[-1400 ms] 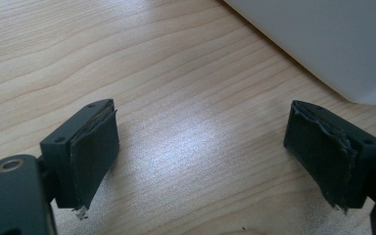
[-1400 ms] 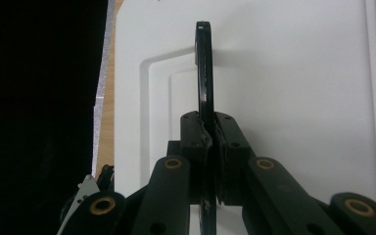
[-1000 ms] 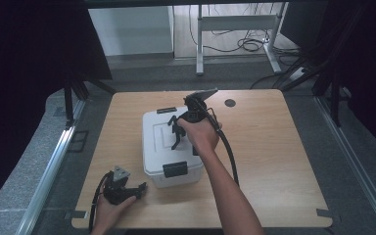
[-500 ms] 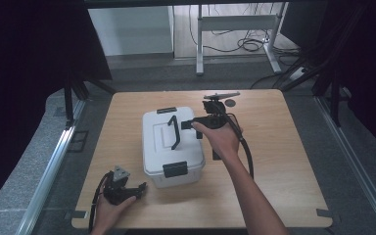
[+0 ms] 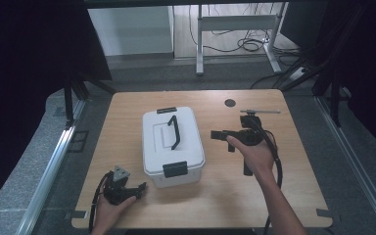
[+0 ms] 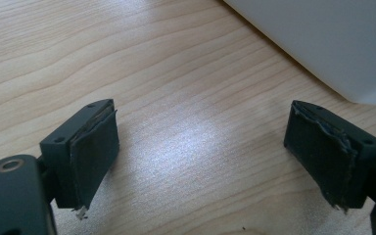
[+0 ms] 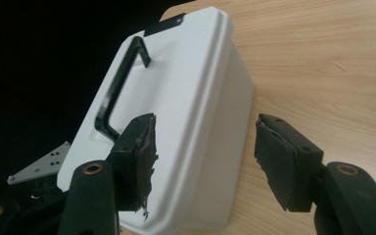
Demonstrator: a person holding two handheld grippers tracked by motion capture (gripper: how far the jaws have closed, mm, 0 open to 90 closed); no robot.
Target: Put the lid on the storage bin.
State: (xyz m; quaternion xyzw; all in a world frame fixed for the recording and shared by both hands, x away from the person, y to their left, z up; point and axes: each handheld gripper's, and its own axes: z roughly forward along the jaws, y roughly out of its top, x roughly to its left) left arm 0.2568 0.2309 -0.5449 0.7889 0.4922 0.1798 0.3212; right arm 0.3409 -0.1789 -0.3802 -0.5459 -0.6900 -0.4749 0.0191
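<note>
1. The white storage box [image 5: 172, 146] stands in the middle of the wooden table [image 5: 293, 176], lid on. Its long axis runs away from the person, and its black handle [image 5: 174, 131] stands upright along this same axis.
2. The right tongs [image 5: 219, 134] are just beside the right wall of the box but apart from it, and they point level toward it. Their jaws have just been opening and now stand wide spread, with nothing between them. In the right gripper view the box wall [image 7: 210, 122] is straight ahead of the tongs [image 7: 203, 152].
3. The left tongs [image 5: 138, 187] rest near the front left corner of the box, on the table. In the left gripper view they [image 6: 200, 152] are also spread and empty, and the box corner [image 6: 333, 49] lies ahead.
4. I judge that both hands are almost equally near; the black front latch [image 5: 175, 169] is closer to the left one.
5. The table is bare light wood with a small dark round hole [image 5: 230, 103] at the far side. Around it the room has a grey floor, dark curtains and the metal legs of a desk [image 5: 235, 22] behind.
</note>
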